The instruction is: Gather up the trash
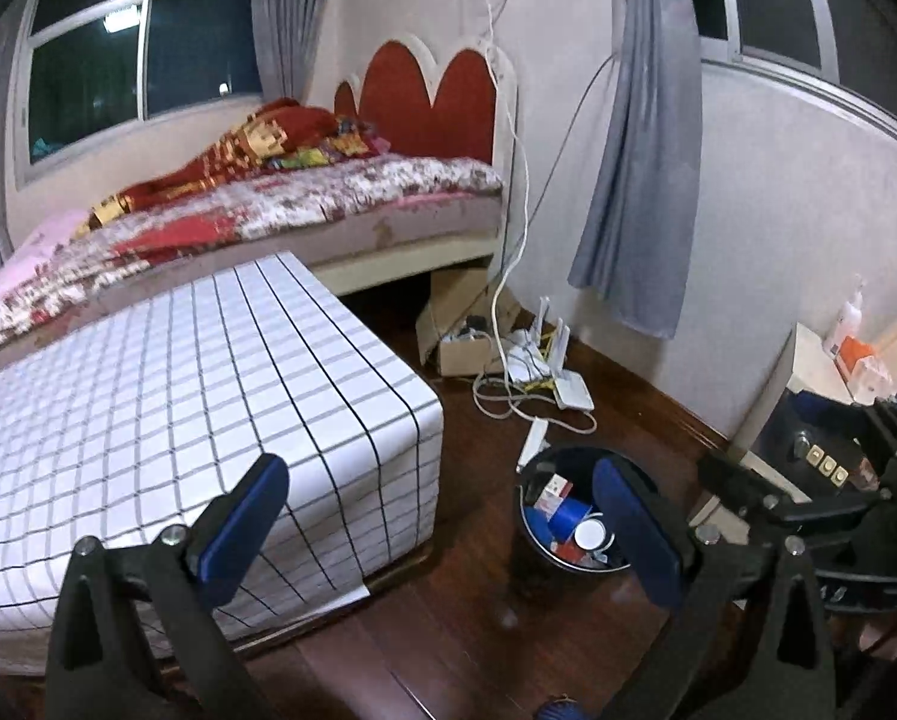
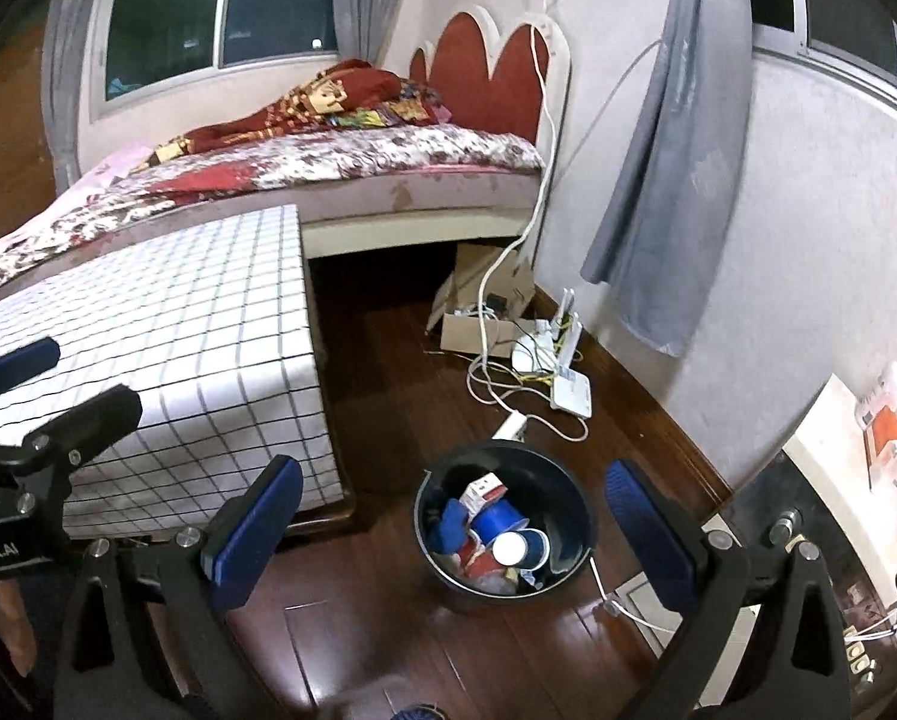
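Both grippers hang wide apart with nothing between their blue pads: the left gripper (image 1: pixel 442 516) spans the corner of the checked table (image 1: pixel 178 396) and the bin (image 1: pixel 568 516), and its right pad covers part of the bin's rim; the right gripper (image 2: pixel 451 519) frames the bin (image 2: pixel 502 519) without touching it. That bin stands on the wooden floor (image 2: pixel 388 360) just right of the table, holding blue cups (image 2: pixel 508 531), a red-and-white carton (image 2: pixel 484 492) and other scraps too jumbled to identify. Further back, white cables (image 2: pixel 496 384) trail from a cardboard box (image 2: pixel 478 330) by the bed (image 2: pixel 340 180). At the right edge, shelf items are cut off and blurred.
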`<control>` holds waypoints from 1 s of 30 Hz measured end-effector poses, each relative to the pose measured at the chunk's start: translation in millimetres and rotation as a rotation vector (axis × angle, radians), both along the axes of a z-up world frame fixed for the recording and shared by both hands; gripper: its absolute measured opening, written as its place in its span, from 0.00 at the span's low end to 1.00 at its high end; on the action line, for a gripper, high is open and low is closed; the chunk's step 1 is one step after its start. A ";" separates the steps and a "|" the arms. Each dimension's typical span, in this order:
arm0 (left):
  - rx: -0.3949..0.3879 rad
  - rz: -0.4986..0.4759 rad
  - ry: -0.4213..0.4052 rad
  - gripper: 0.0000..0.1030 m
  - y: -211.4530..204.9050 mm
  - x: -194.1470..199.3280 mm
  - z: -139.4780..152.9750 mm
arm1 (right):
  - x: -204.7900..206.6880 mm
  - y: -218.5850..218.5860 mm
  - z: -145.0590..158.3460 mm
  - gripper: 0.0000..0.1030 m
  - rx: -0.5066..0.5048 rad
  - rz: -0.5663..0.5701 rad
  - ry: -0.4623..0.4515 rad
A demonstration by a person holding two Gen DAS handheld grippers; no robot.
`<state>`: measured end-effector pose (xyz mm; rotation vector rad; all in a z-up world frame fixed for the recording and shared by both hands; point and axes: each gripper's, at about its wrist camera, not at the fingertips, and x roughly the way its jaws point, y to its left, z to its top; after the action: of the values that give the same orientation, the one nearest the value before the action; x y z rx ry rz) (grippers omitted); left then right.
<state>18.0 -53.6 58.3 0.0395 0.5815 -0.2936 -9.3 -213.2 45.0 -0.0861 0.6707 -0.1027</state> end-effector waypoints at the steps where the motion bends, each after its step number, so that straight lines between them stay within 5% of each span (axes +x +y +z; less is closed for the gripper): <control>1: 0.000 0.003 -0.013 0.99 2.1 -4.0 3.4 | -2.5 2.3 1.3 0.99 0.000 0.004 -0.007; 30: 0.014 -0.032 -0.106 0.99 6.8 -21.4 14.0 | -19.9 14.8 15.5 0.99 0.010 -0.001 -0.058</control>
<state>-3.4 -46.8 72.3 0.0778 0.4785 -0.3168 -29.2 -198.4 60.5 -0.0732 0.6131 -0.1026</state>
